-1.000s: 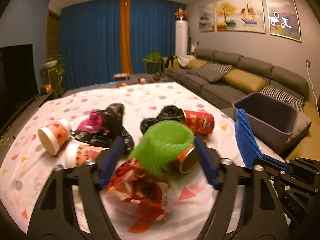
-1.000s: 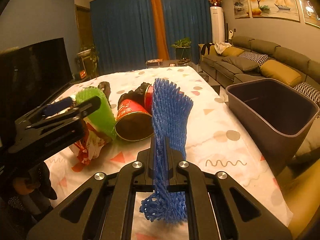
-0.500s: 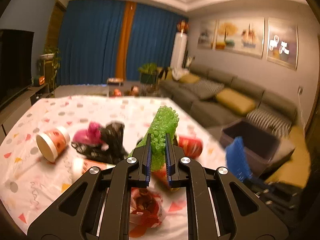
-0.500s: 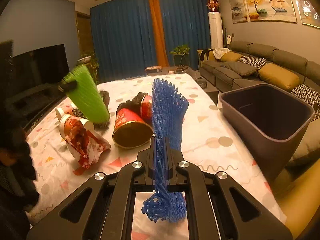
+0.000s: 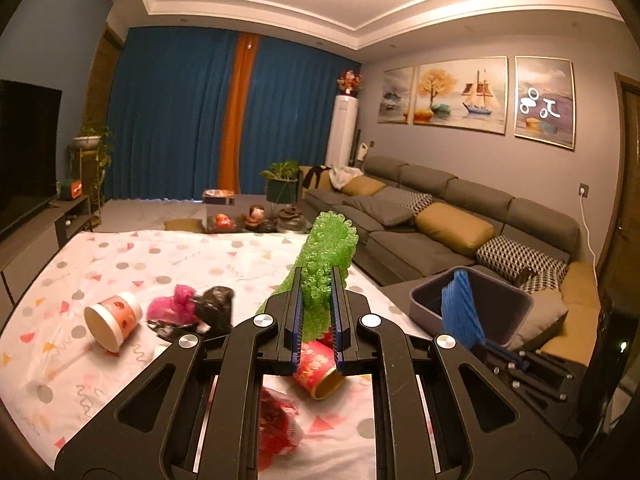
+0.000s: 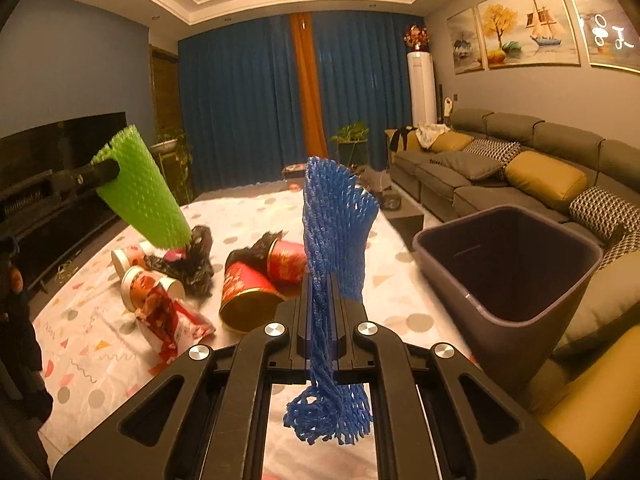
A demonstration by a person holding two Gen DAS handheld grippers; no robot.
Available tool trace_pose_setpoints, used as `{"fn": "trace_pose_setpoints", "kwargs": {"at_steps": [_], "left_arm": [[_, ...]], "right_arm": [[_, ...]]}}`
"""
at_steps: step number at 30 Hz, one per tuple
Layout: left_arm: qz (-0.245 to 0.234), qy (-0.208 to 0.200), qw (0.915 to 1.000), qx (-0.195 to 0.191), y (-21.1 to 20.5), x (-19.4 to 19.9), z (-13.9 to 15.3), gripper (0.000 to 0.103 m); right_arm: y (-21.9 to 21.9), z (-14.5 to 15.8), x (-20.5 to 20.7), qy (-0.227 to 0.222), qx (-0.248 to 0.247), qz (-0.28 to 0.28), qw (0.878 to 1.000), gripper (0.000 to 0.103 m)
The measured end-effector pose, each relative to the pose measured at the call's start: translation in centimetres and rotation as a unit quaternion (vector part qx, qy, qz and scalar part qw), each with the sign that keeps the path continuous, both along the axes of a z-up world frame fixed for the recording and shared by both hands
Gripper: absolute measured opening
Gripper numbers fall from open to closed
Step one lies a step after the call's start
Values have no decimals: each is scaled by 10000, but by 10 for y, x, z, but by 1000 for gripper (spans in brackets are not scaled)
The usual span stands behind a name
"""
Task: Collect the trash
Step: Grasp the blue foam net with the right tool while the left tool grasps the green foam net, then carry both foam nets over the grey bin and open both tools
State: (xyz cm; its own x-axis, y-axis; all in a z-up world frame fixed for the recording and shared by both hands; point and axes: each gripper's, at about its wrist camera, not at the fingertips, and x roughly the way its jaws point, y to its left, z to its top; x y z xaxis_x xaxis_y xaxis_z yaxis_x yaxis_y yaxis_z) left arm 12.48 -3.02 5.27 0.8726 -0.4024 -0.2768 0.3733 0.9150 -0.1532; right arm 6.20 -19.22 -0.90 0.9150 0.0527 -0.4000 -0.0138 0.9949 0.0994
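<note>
Since 1 s ago our L gripper (image 5: 316,312) went from wide open around the green foam net (image 5: 326,264) to clamped on it and lifted it clear of the table; view now tilted up toward the ceiling. R gripper (image 6: 322,320) unchanged, pinched tight on the blue foam net (image 6: 334,240), held above the table edge just beside the grey bin (image 6: 508,272). Below on the patterned tablecloth (image 5: 132,256): red wrapper (image 6: 172,318), two red cans (image 6: 248,292) w/ gold rims, print too small to read. Farther: paper cups (image 5: 112,320), black bag (image 5: 214,304), pink bag (image 5: 174,308). Back: sofa (image 5: 460,216); wall art (image 5: 544,102) has white characters, we can't read them.
</note>
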Motion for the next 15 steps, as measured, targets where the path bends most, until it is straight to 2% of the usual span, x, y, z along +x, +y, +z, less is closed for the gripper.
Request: {"fn": "trace_pose_setpoints", "kwargs": {"at_steps": [5, 15], "left_arm": [[-243, -24, 9997, 74, -25, 0, -1, 11], [-1071, -60, 9941, 178, -120, 20, -3, 11]], "right_arm": [[-16, 8, -2, -159, -44, -160, 9997, 7], [-74, 25, 0, -450, -215, -791, 9956, 7]]}}
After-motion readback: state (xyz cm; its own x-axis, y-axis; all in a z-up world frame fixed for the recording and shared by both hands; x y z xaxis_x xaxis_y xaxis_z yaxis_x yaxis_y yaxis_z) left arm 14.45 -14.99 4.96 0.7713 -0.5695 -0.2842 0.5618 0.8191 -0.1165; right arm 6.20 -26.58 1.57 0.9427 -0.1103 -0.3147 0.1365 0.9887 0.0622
